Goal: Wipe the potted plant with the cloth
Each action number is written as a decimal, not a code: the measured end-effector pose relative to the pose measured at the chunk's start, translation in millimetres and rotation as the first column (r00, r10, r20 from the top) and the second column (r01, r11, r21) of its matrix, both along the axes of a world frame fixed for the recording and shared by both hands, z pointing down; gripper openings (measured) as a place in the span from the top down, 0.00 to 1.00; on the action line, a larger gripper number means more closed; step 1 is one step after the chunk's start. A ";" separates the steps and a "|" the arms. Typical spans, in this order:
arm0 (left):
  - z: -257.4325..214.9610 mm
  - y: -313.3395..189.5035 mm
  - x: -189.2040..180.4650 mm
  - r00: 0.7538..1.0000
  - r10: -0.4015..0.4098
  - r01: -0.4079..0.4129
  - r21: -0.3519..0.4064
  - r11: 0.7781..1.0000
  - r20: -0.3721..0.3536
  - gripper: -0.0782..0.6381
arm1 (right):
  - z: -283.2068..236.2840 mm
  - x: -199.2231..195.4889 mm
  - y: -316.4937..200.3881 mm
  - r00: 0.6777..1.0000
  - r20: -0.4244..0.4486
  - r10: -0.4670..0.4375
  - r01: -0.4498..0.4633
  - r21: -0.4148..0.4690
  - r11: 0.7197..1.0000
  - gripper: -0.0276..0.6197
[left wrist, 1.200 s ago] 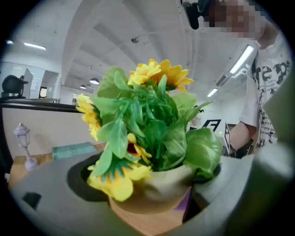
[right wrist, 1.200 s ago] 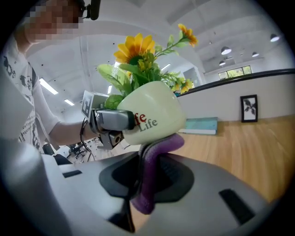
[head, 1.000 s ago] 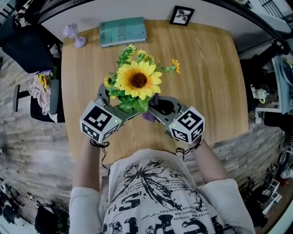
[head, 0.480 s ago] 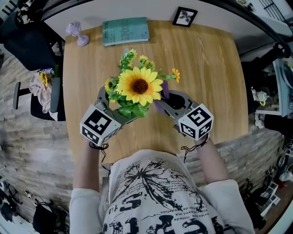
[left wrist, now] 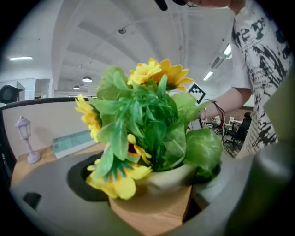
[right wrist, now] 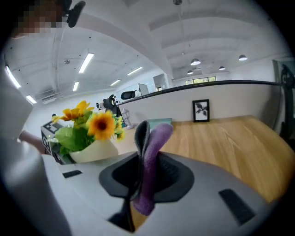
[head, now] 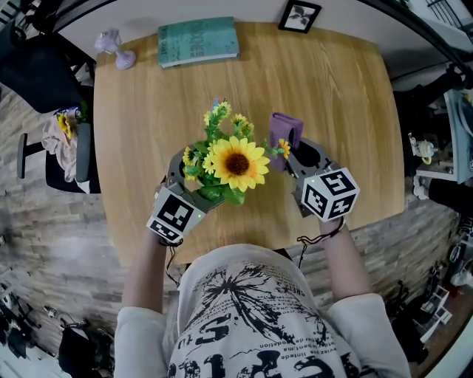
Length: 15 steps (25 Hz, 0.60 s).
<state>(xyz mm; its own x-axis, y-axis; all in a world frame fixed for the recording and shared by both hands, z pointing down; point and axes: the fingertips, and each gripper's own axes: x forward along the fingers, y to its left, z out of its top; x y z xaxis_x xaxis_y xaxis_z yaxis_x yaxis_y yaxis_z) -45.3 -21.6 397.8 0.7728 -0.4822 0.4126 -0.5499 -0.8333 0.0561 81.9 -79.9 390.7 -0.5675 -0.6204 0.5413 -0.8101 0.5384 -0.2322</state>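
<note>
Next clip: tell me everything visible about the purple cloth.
The purple cloth looks soft and fleecy, folded, with a darker grey layer alongside. It stands upright from the right gripper, whose jaws pinch its lower part, its top curling over. It is over the wooden table, right of the potted sunflower plant, not touching it.

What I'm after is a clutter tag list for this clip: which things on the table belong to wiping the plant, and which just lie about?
In the job:
potted plant, held between the jaws of the left gripper
purple cloth, clamped in the right gripper

Lying about:
teal book
framed picture
lilac lantern ornament
</note>
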 end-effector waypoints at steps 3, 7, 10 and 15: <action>29.3 4.7 7.4 0.999 0.035 -0.035 -0.020 0.999 0.008 0.16 | 9.5 10.0 -9.1 1.000 -0.023 0.020 -0.020 -0.002 1.000 0.83; 56.1 8.4 15.9 0.998 0.051 -0.052 -0.067 0.996 -0.020 0.16 | 10.5 10.9 -15.5 1.000 -0.024 0.006 -0.005 0.038 0.999 0.83; 69.8 9.9 18.4 0.998 0.054 -0.055 -0.078 0.995 -0.022 0.16 | 9.4 4.8 -14.2 0.999 -0.046 -0.028 0.031 0.071 0.997 0.83; 97.6 10.2 20.1 0.991 0.115 -0.109 -0.077 0.991 0.072 0.16 | 27.6 1.2 -13.8 0.990 -0.127 -0.066 0.077 0.077 0.994 0.83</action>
<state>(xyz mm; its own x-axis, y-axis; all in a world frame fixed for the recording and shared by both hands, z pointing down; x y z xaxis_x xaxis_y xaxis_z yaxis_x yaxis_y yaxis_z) -25.2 -11.3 495.4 0.7855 -0.3609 0.5027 -0.4584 -0.8851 0.0808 83.2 -93.7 418.3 -0.5432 -0.6255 0.5600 -0.7887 0.6088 -0.0851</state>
